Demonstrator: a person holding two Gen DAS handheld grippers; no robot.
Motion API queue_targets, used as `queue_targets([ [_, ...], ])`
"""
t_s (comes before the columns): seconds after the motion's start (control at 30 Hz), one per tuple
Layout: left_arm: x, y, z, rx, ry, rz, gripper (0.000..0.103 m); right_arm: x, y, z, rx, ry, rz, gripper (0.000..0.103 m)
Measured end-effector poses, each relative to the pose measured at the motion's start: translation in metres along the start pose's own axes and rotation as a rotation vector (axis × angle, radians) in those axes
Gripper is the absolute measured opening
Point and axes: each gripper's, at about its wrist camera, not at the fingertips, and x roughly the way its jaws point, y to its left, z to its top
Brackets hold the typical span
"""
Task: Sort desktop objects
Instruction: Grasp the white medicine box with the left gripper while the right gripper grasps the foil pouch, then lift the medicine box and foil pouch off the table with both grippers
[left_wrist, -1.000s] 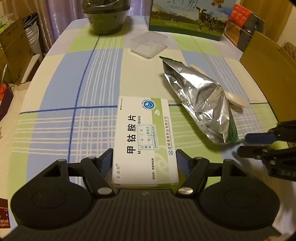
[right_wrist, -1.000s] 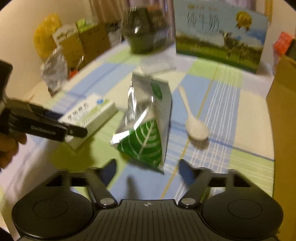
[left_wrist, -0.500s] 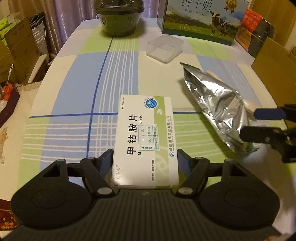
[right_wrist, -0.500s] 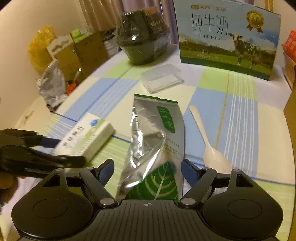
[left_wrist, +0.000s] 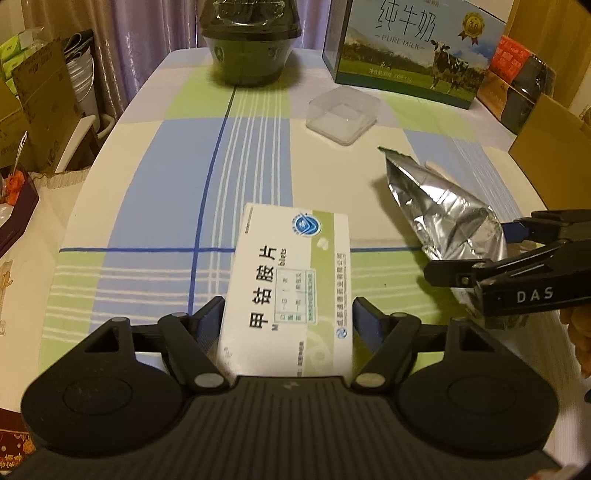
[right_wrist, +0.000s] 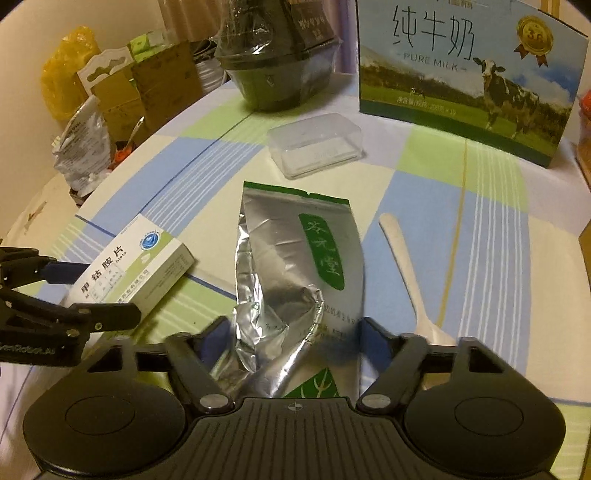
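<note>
The box (left_wrist: 288, 291) is straddled by the parted left gripper (left_wrist: 288, 325), while beside the box the pouch (right_wrist: 295, 280) is being closed upon by the right gripper (right_wrist: 291, 332).

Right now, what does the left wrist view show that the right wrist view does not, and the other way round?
Only the left wrist view: the left gripper head-on, its jaws standing at both long sides of the medicine box, and the foil pouch from its plain silver side.

Only the right wrist view: the pouch's green label, the whole white spoon, and the right gripper, its jaws closing with the pouch's lower end between them.

Both share: the clear plastic container, the dark lidded bowl, the milk carton and the checked tablecloth.
</note>
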Motion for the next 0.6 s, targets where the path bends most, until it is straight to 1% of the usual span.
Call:
queue_targets([
  [0.1,0.0,-0.001,0.002,0.003,-0.006,0.006,0.069,-0.005,0.002,-0.001,-0.02,0.0,-0.01,0.055],
  [0.2,0.0,-0.005,0.002,0.02,0.001,0.009,0.068,-0.012,0.003,-0.005,-0.026,0.014,-0.012,0.05],
  [0.37,-0.005,-0.017,-0.003,0.068,0.028,0.009,0.068,-0.032,0.001,-0.021,-0.013,0.063,0.007,0.046],
  [0.5,-0.016,-0.036,-0.02,0.115,0.054,0.001,0.068,-0.056,-0.004,-0.042,0.017,0.102,0.016,0.046],
  [0.6,-0.026,-0.053,-0.034,0.153,0.063,-0.009,0.068,-0.082,-0.006,-0.061,0.029,0.117,0.012,0.045],
])
